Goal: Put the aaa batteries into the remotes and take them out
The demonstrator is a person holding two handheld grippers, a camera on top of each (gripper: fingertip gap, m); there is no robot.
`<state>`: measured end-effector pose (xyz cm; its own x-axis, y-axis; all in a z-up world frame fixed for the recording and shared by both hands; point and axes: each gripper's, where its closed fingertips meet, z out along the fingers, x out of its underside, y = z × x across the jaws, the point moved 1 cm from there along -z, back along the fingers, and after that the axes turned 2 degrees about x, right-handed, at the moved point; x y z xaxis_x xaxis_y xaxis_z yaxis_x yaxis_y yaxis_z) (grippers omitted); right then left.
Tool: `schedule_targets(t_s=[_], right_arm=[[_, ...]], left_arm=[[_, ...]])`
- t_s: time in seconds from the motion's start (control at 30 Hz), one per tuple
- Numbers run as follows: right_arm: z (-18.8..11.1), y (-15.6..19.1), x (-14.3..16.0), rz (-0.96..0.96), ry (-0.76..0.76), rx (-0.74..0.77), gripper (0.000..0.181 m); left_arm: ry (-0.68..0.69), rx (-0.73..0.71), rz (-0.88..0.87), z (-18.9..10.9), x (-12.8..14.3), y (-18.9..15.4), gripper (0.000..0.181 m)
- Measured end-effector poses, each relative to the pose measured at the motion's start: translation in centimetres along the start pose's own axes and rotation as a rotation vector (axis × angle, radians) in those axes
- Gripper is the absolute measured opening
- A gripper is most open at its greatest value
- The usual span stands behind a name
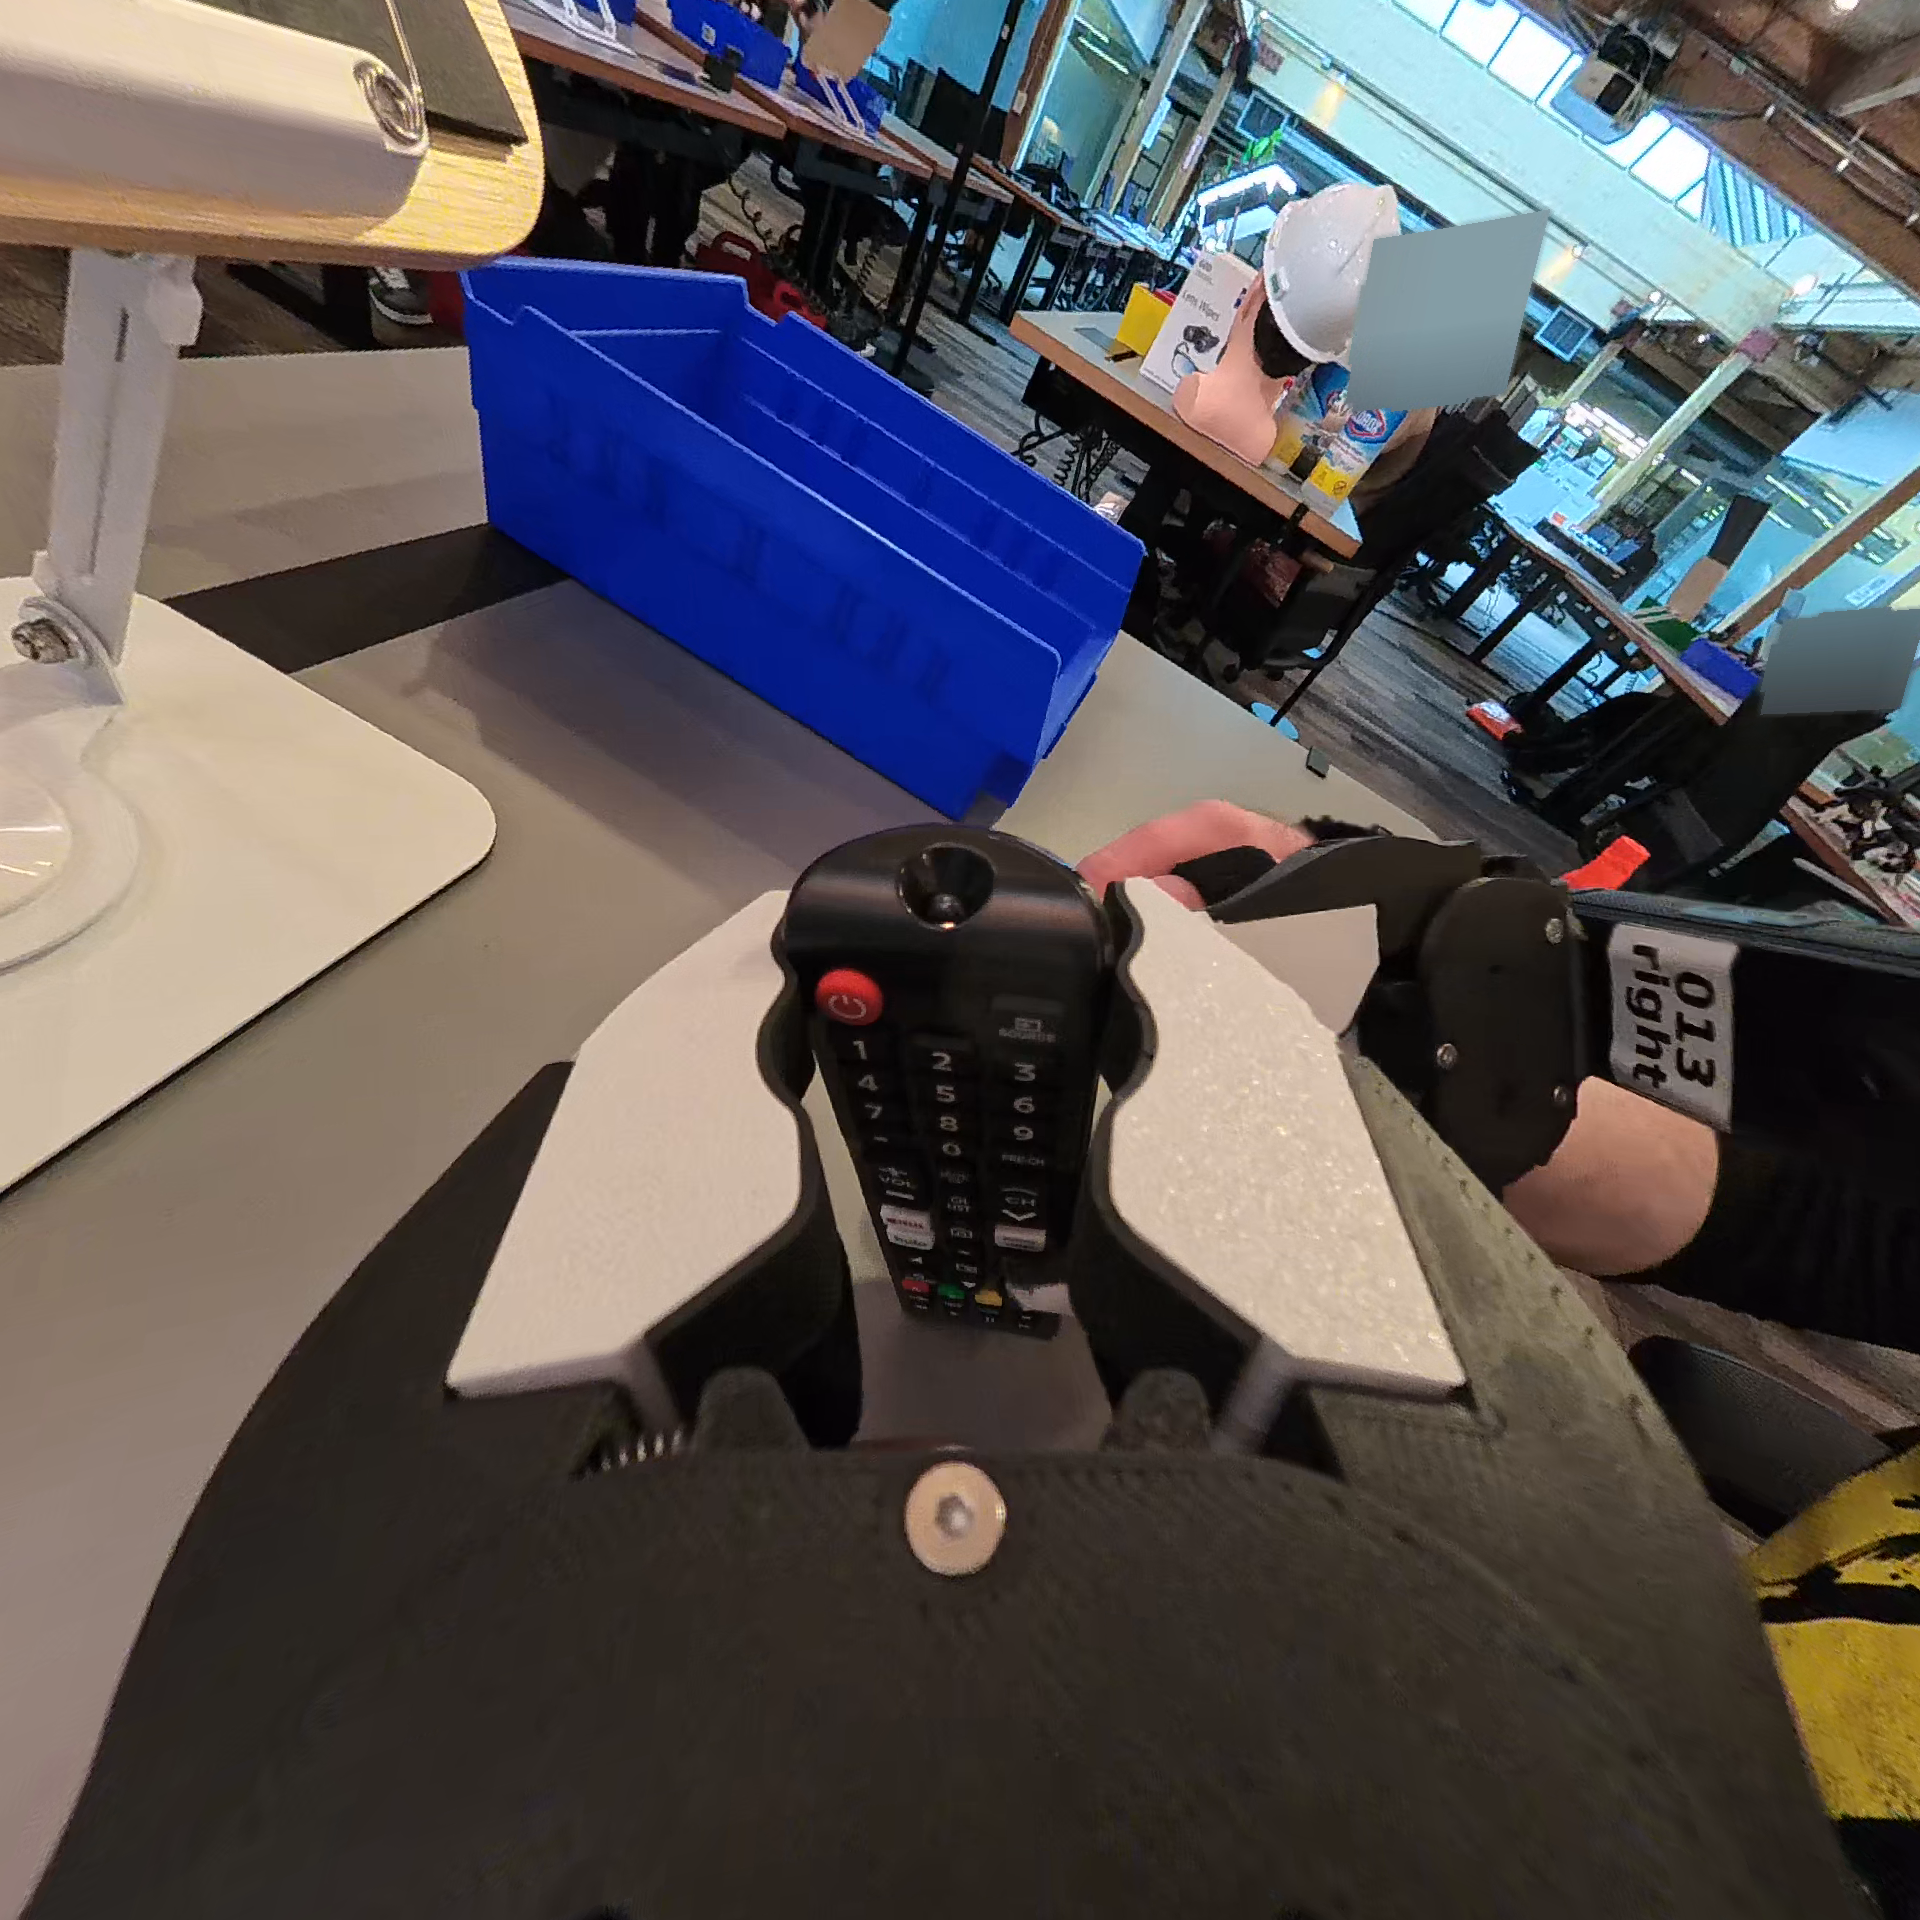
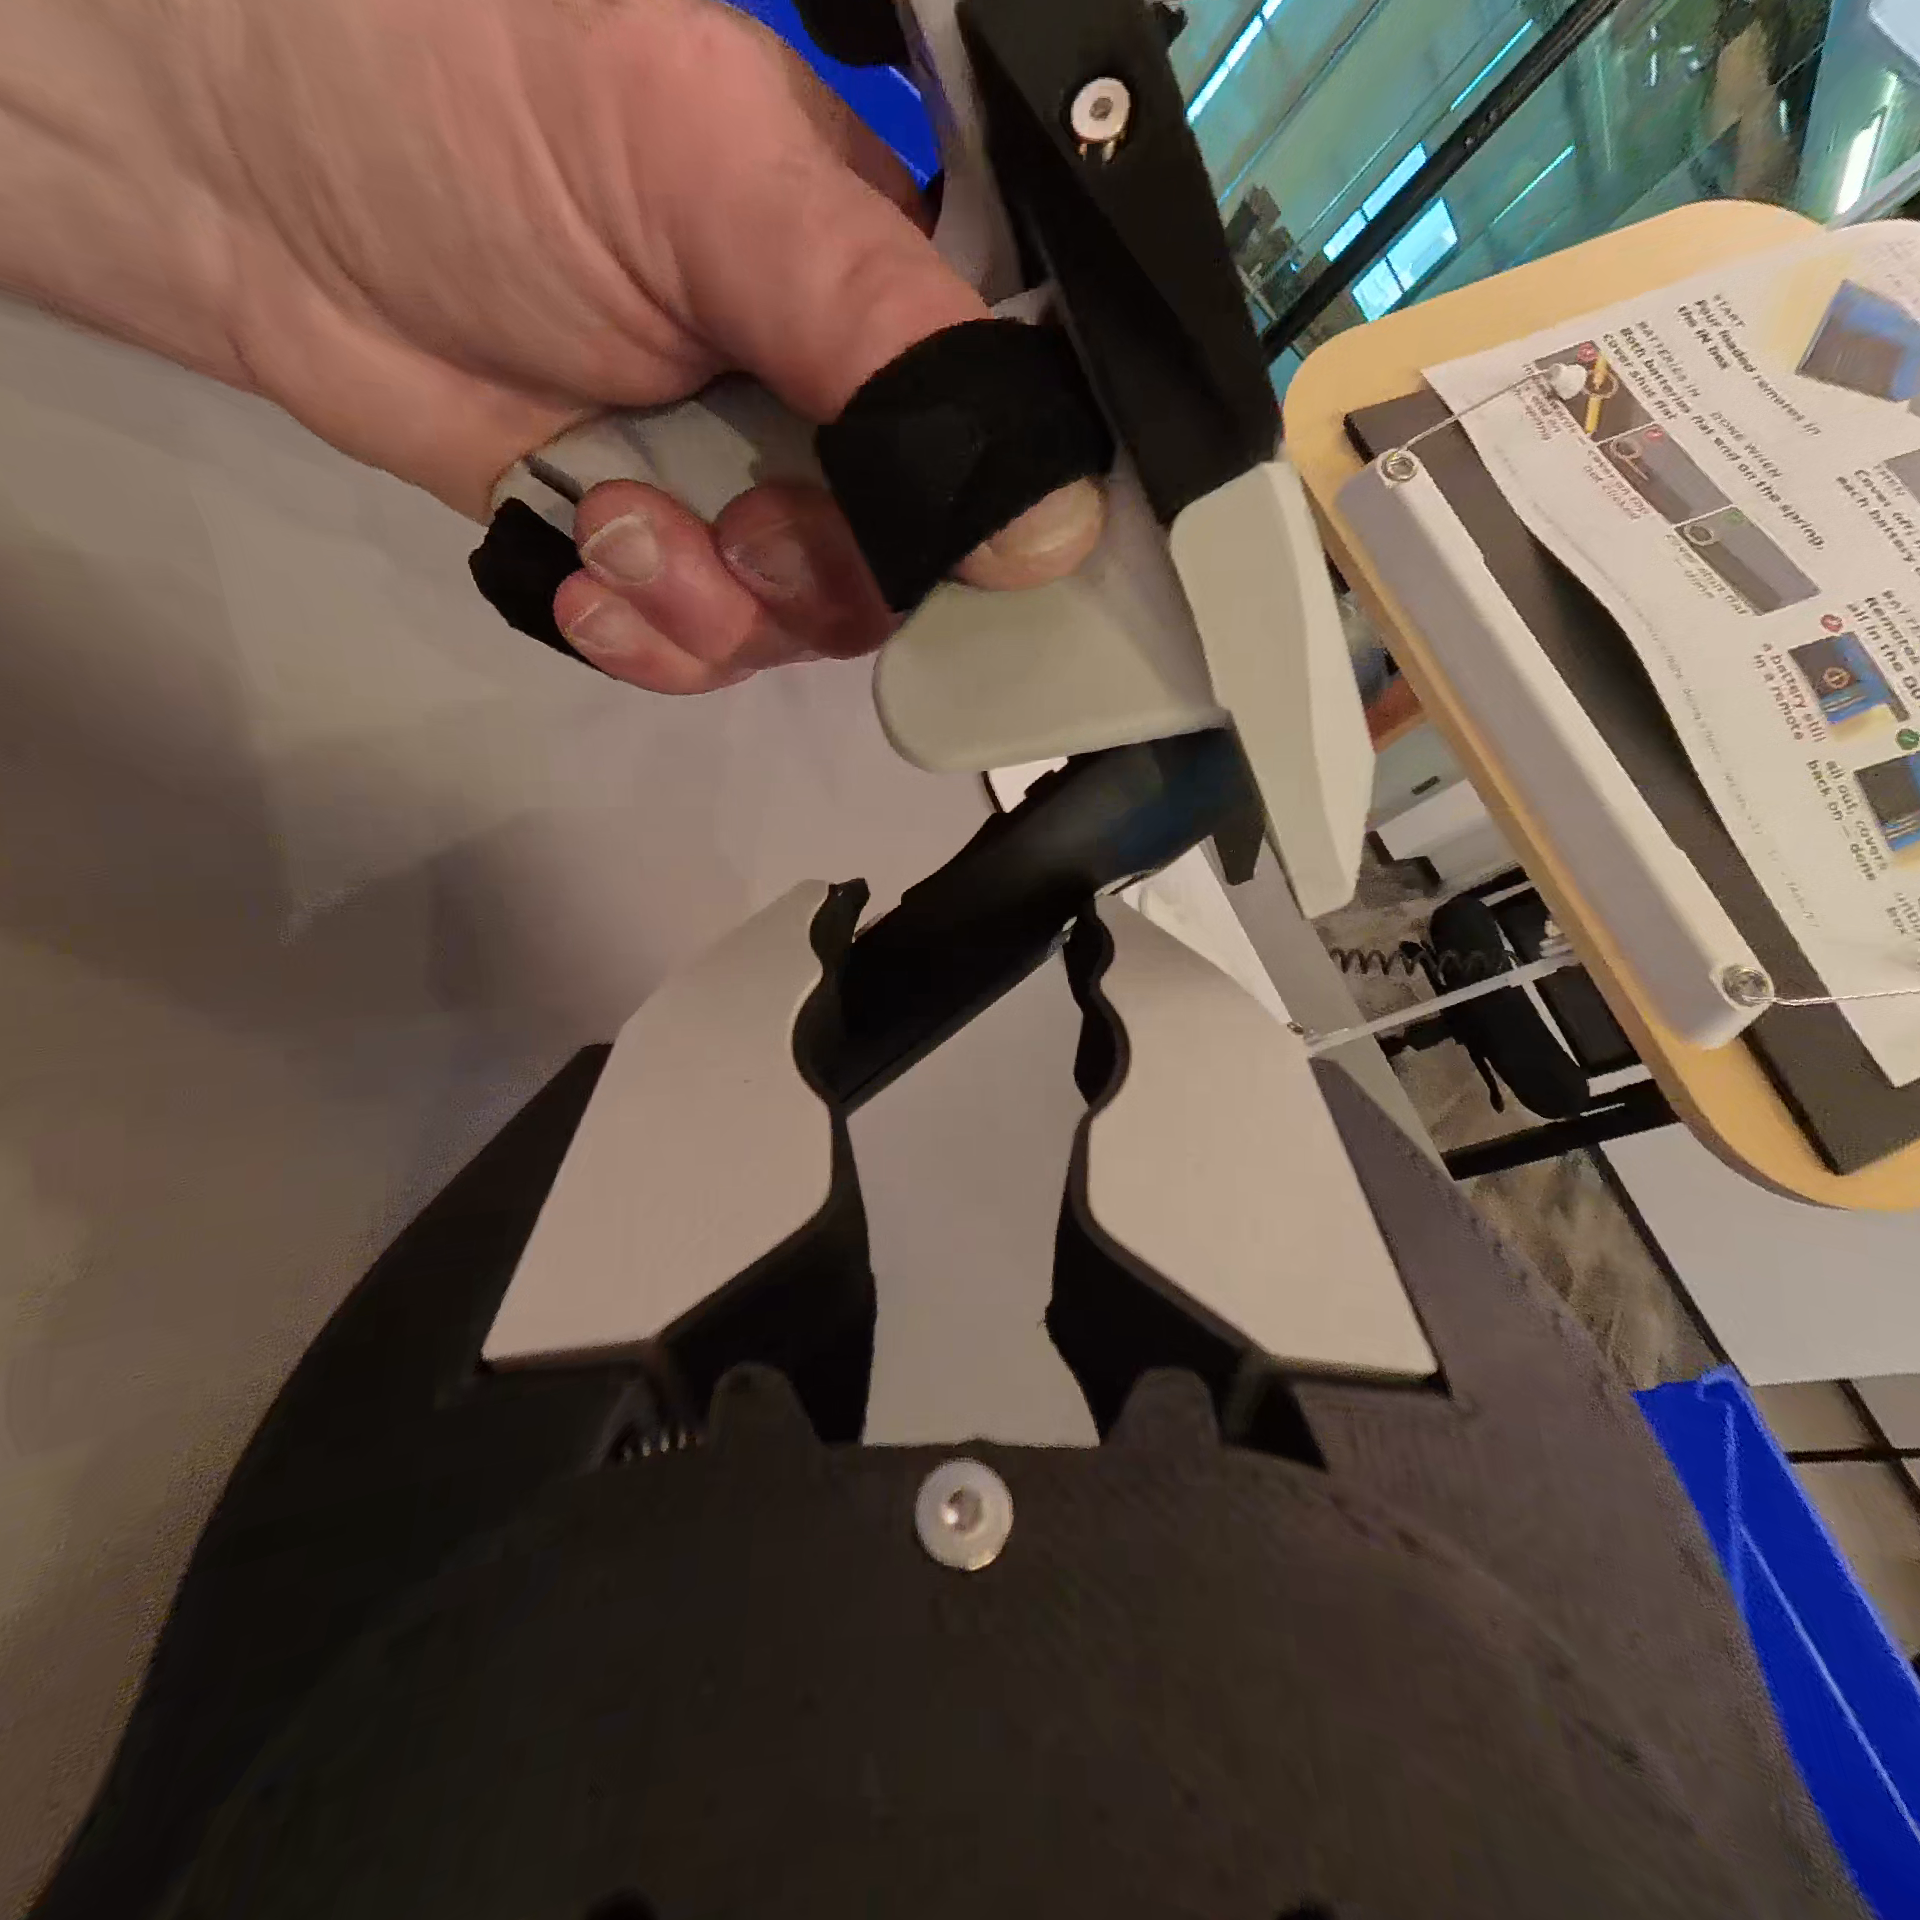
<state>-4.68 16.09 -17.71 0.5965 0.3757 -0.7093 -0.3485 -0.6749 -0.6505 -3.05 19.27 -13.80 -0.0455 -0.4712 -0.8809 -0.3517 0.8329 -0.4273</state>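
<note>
A black remote (image 1: pixel 951 1091) lies buttons-up between the fingers of my left gripper (image 1: pixel 951 935), which is shut on its sides and holds it above the grey table (image 1: pixel 312 1195). My right gripper (image 1: pixel 1247 914) comes in from the right at the remote's far end. In the right wrist view the remote's dark end (image 2: pixel 956 966) sits slantwise between the fingers of my right gripper (image 2: pixel 961 920), which press on it. The left gripper (image 2: pixel 1195 748) and the hand holding it are just beyond. No batteries are in view.
An open blue bin (image 1: pixel 779 540) stands on the table behind the remote. A white stand base (image 1: pixel 208 831) is at the left and carries a wooden board with an instruction sheet (image 2: pixel 1662 623). Another blue bin edge (image 2: pixel 1787 1610) is at the right.
</note>
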Motion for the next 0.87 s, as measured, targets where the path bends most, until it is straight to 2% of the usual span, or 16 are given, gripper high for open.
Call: schedule_targets(t_s=[0.37,0.73,0.8,0.83,0.87], right_arm=[[0.6,0.1,-0.2,-0.128,0.077,-0.068,0.033],[0.7,0.5,0.3,-0.09,0.102,-0.14,0.034],[0.6,2.2,-0.3,-0.069,0.089,-0.248,0.032],[0.7,5.8,-0.3,-0.108,0.089,-0.411,0.02],[0.8,9.5,0.3,-0.186,0.129,-0.56,0.0]], left_arm=[[-0.036,0.004,-0.038,-0.3,0.1,0.6,0.054],[-0.041,0.013,-0.055,-0.2,0.4,1.1,0.054],[-0.007,0.04,-0.061,0.5,1.3,0.7,0.053],[0.118,0.036,0.121,2.4,3.1,-1.2,0.052],[0.176,0.011,0.287,4.3,3.7,-3.3,0.053]])
